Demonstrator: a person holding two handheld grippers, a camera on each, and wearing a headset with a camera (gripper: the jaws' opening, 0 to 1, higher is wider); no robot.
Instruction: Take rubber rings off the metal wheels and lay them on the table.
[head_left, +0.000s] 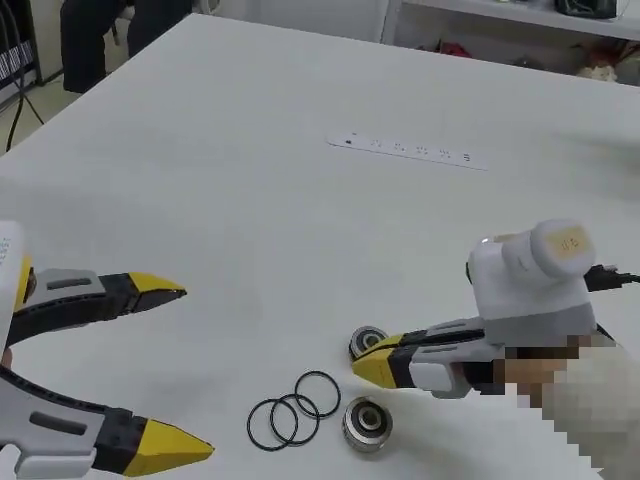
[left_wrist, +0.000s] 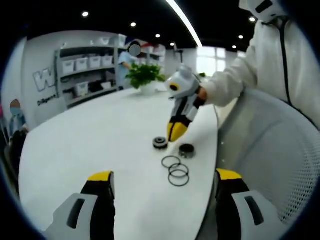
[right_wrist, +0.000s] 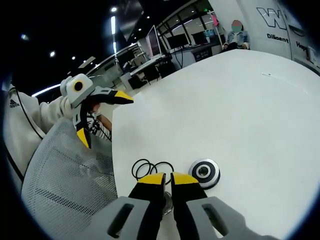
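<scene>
The left gripper (head_left: 199, 370) hovers over the table (head_left: 300, 230) at the left, jaws wide apart and empty. Three rings (head_left: 293, 411) lie overlapping on the table. Just right of them lies the bare wheel (head_left: 366, 423); the dark wheel (head_left: 365, 341) behind it probably has its ring on. The right gripper (head_left: 362, 367), jaws almost closed and empty, points between the wheels. Pin the dark wheel with the left gripper, then hook the ring's edge with the right tips and peel outward.

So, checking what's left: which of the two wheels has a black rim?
The wheel at the right tool's tip, the farther one in the head view: its rim looks black. The nearer wheel, beside the three loose rings, is bare silvery metal.
</scene>
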